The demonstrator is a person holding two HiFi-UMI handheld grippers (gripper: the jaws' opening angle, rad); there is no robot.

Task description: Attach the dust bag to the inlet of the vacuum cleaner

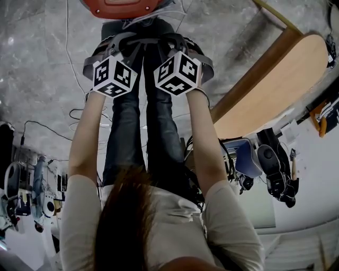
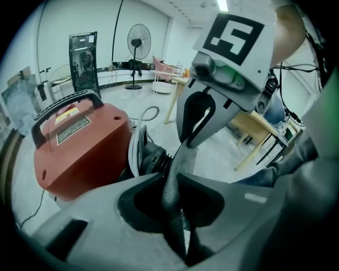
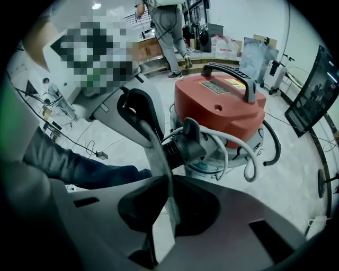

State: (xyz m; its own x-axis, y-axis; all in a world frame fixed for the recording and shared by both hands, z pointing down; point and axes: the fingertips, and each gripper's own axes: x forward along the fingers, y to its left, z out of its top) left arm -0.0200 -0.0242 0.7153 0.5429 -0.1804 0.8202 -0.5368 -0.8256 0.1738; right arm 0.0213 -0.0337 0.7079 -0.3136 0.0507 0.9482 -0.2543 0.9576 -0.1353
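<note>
The red vacuum cleaner [image 2: 79,153] with its black handle [image 3: 233,74] stands on the floor just beyond both grippers; only its edge [image 1: 119,6] shows in the head view. Its black ribbed inlet [image 2: 153,159] [image 3: 183,148] faces the grippers. A grey strip of the dust bag [image 2: 177,174] [image 3: 159,164] stretches between the two grippers in front of the inlet. My left gripper [image 2: 180,233] [image 1: 113,63] is shut on one end. The other end is pinched by my right gripper [image 3: 159,238] [image 1: 179,61]. The rest of the bag is hidden.
A white hose [image 3: 233,148] loops round the vacuum's base. Cables [image 1: 69,114] lie on the floor. A wooden table [image 1: 275,90] stands to the right, a standing fan [image 2: 139,39] and a dark panel [image 2: 83,55] farther back. A person [image 3: 169,32] stands behind the vacuum.
</note>
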